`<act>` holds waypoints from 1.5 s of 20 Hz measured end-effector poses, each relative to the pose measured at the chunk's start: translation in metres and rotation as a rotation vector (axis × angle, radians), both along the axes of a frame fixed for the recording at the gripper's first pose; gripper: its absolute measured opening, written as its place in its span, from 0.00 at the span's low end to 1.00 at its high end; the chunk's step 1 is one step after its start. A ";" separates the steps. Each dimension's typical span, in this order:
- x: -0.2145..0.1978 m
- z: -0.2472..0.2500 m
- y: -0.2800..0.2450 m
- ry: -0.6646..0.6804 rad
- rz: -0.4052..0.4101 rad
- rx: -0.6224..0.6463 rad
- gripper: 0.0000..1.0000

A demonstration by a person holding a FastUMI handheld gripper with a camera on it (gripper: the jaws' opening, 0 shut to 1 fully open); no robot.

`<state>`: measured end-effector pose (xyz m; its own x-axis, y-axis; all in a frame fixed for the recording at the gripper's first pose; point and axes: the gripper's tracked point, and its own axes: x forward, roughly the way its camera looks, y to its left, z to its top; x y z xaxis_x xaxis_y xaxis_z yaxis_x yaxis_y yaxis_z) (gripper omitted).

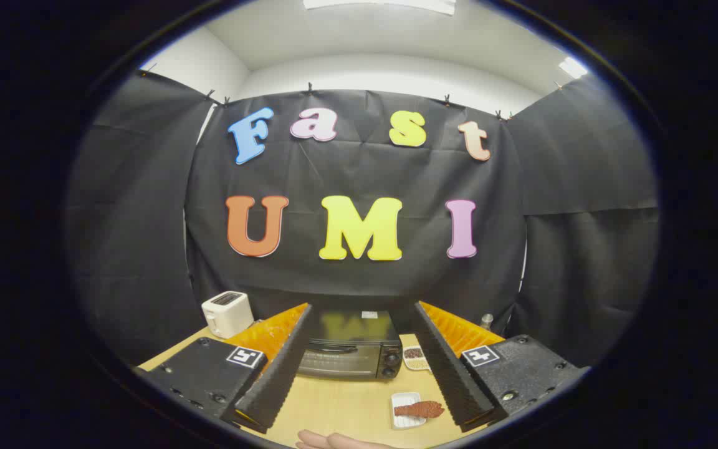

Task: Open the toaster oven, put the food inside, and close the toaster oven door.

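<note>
Basically start state: gripper [359, 324] spread wide, holding nothing, hovering above the tabletop [340, 405] and aimed at the toaster oven [351, 349], which sits between and beyond the fingers with its door shut. Handle bar runs across the top of the glass door, knobs stacked on the oven's right side. Food, a reddish-brown piece [419, 409], lies on a small white tray [404, 419] on the tabletop, nearer than the oven, just beside the right finger. A second small dish [415, 357] with dark bits sits right of the oven, partly behind that finger. White toaster [228, 313] stands well left of the oven, not part of the job. A person's hand [334, 441] rests at the near tabletop rim. Nothing done yet; door opening comes first. Risks, as I judge them: fingers slide off the thin handle if the approach is off-centre or too shallow; pulling hard may drag the light oven forward instead of swinging the door; the dropping door could hit the food tray if it reaches that far; a loose pinch on the irregular food piece could let it slip. Handle depth hard to tell through the fisheye.
</note>
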<state>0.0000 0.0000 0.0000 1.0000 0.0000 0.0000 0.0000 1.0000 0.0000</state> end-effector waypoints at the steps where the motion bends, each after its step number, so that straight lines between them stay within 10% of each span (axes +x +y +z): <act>1: 0.001 -0.001 -0.001 -0.001 -0.001 0.000 1.00; 13: 0.056 -0.036 0.024 0.026 0.035 0.011 1.00; 30: 0.254 -0.203 0.070 0.371 0.059 -0.079 1.00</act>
